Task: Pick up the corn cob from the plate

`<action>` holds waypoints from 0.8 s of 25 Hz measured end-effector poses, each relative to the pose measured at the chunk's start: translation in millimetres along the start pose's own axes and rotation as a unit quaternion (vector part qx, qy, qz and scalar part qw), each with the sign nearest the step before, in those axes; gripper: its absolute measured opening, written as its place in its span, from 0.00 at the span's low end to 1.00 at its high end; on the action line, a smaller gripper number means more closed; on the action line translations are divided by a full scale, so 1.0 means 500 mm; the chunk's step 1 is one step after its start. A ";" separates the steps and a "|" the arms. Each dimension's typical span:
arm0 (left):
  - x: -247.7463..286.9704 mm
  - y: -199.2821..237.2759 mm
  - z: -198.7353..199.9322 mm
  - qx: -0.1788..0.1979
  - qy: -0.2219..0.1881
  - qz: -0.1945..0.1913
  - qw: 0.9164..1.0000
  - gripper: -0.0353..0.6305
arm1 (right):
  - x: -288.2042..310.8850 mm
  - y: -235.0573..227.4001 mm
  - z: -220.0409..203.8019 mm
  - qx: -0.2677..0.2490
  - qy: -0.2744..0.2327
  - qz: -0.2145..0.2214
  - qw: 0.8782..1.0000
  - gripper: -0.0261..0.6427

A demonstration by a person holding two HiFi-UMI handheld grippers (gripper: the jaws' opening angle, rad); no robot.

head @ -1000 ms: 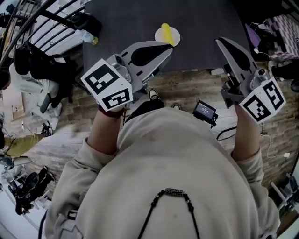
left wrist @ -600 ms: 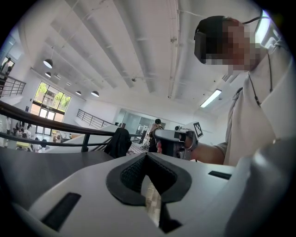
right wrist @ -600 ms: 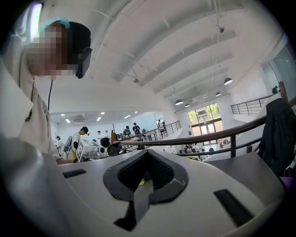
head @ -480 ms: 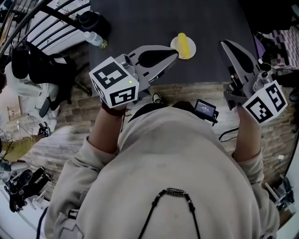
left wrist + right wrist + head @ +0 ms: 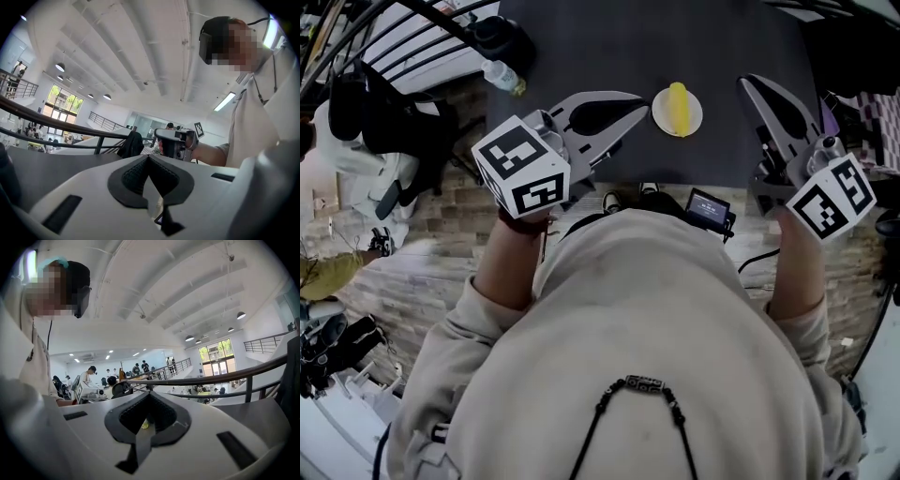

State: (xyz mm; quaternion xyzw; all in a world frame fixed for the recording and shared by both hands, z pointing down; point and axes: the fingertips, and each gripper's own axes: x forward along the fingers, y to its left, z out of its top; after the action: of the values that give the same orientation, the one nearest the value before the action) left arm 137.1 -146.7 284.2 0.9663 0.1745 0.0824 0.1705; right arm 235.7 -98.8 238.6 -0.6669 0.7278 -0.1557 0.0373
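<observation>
Since the left tool (image 5: 640, 106) and right tool (image 5: 746, 83) are both closed and empty, one must open, then straddle the corn cob (image 5: 678, 107) crosswise where it lies on the plate (image 5: 660, 113) between them.

light: bright hall, daylight from big windows (image 5: 64, 108), round ceiling lamps (image 5: 60, 67) glow white | shadows: soft, faint | head view: clear, dark table (image 5: 609, 37) looks dull | edges: bent like a fishbowl, black corners in gripper views | blur: far people (image 5: 138, 367) small and hazy
</observation>
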 end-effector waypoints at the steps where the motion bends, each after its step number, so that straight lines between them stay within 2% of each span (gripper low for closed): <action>1: 0.001 -0.005 0.001 0.004 -0.001 0.002 1.000 0.06 | 0.000 0.000 0.001 -0.002 -0.002 0.004 1.000 0.06; 7: 0.032 0.015 0.051 0.011 -0.010 0.020 1.000 0.06 | 0.032 -0.043 0.040 -0.009 -0.002 0.024 1.000 0.06; 12: 0.049 0.046 0.061 0.007 -0.010 0.035 0.999 0.06 | 0.055 -0.082 0.039 0.007 0.006 0.035 0.999 0.06; 20: 0.050 0.057 0.070 -0.001 -0.027 0.052 0.998 0.06 | 0.068 -0.095 0.034 0.009 0.014 0.042 0.999 0.06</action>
State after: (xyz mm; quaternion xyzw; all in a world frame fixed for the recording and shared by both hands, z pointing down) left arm 176.9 -173.2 264.2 0.9758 0.1192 0.0656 0.1712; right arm 281.8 -138.2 241.0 -0.6327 0.7545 -0.1701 0.0395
